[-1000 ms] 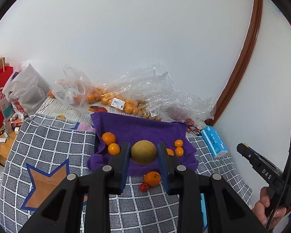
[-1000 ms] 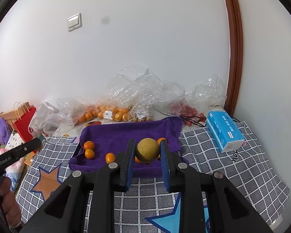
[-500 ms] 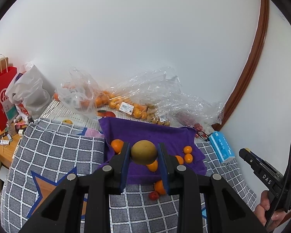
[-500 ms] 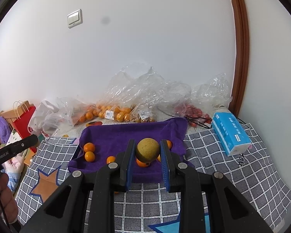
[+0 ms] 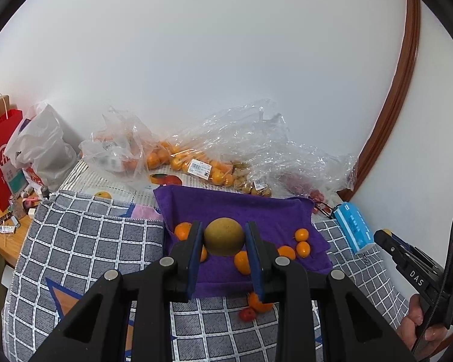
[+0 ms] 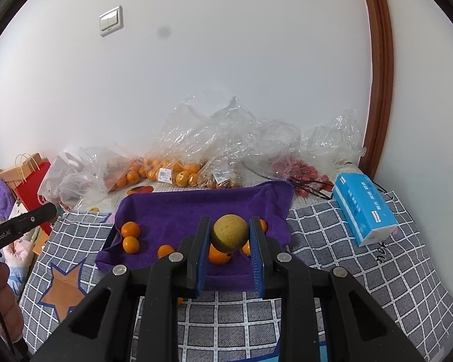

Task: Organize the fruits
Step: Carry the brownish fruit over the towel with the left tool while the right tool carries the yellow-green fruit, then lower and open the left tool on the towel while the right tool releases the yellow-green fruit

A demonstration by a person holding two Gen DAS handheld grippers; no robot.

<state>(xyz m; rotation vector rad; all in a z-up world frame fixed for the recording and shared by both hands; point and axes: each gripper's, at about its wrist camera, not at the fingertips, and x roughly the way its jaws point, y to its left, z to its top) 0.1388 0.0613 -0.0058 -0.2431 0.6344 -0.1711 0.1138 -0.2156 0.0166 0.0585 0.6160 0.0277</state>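
Each claw grips a pear: the left claw [image 5: 224, 236] its pear [image 5: 224, 236], the right claw [image 6: 230, 235] its pear [image 6: 229, 233], both held above the purple towel [image 6: 196, 208]. Judging by this, the carrying step is in hand; next comes lowering each onto bare towel, clear of the oranges [image 6: 130, 236].

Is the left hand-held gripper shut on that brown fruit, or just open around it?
Shut. The left hand-held gripper has both blue pads against the sides of the brown fruit, which is held above the purple cloth.

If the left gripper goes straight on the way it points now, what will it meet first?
Probably the purple towel, near the oranges lying on it; the left gripper, shut on a yellow-brown fruit, points there. Depth is unclear.
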